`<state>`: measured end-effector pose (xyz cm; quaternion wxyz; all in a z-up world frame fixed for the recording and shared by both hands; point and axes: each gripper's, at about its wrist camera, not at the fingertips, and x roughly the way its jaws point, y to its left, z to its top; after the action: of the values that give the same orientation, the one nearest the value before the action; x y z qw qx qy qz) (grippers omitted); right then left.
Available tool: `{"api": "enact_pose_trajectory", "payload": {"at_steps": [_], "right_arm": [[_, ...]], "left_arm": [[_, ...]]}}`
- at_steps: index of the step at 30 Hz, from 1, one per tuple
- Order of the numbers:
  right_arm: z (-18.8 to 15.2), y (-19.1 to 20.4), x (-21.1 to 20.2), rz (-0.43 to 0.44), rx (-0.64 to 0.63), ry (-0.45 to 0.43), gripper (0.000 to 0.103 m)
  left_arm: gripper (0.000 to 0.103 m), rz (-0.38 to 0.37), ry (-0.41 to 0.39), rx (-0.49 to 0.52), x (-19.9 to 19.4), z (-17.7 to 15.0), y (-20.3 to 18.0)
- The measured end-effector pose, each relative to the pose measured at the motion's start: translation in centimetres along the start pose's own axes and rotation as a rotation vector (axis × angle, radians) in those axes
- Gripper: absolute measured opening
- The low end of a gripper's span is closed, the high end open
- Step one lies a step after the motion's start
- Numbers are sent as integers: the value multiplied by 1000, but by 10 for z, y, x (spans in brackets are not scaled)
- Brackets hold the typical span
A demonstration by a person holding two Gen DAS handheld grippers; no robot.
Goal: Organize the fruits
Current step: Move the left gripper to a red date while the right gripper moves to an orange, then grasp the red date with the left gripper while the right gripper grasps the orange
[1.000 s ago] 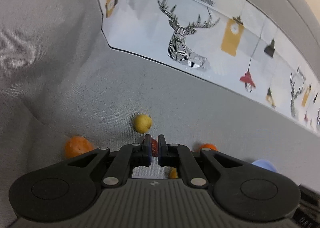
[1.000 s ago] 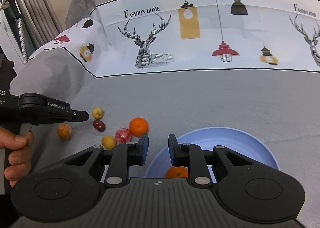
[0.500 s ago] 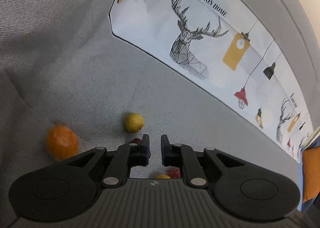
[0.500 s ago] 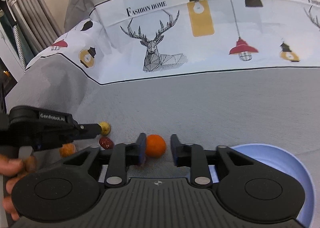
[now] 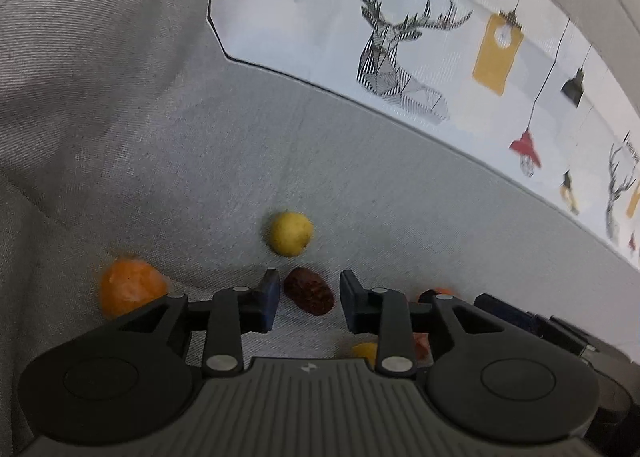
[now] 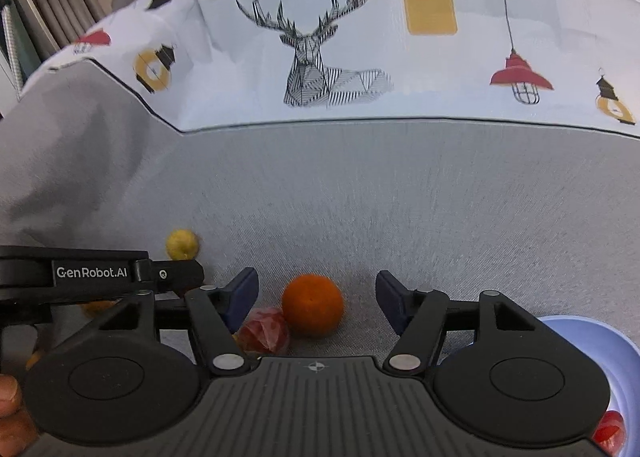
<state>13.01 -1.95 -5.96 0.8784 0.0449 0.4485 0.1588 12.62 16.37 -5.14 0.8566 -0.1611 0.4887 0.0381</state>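
We've got the right gripper point(image 6: 316, 303) opening around the orange point(image 6: 313, 310), just left of the blue bowl point(image 6: 624, 369), no contact yet. It's round, likely firm: pinch it across the middle. The left gripper point(image 5: 306, 301) is opening over the dark red date point(image 5: 309, 295), not gripping.

Grey bedspread point(image 6: 400, 197) (deer-print band beyond) carries orange point(image 6: 313, 311); yellow fruit point(image 5: 291, 233); brown date point(image 5: 309, 295); blue bowl point(image 6: 624, 361).
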Motion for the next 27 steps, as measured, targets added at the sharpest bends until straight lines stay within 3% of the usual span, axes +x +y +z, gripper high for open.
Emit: {"api": "enact_pose_trajectory", "payload": {"at_steps": [4,7,10,12,18,27], "right_arm": [[-2,-1,7,-5,4,25,67],[-2,0,8,1,-3,28,61],[-2,-1,8,20,-2,30,45],[-2,0,7,22,-9,29,37],[2,4,-3,47,-17,-32,36],[-3,5,8,4,-32,15,36]], "left_arm": [[36,29,8,42,4,-2,-6],[35,53,5,84,5,-3,-13],[20,70,6,115,5,-5,-16],[20,74,5,123,5,-6,-16],[20,95,-23,126,-1,-4,-15],[20,125,6,185,6,-9,-19]]}}
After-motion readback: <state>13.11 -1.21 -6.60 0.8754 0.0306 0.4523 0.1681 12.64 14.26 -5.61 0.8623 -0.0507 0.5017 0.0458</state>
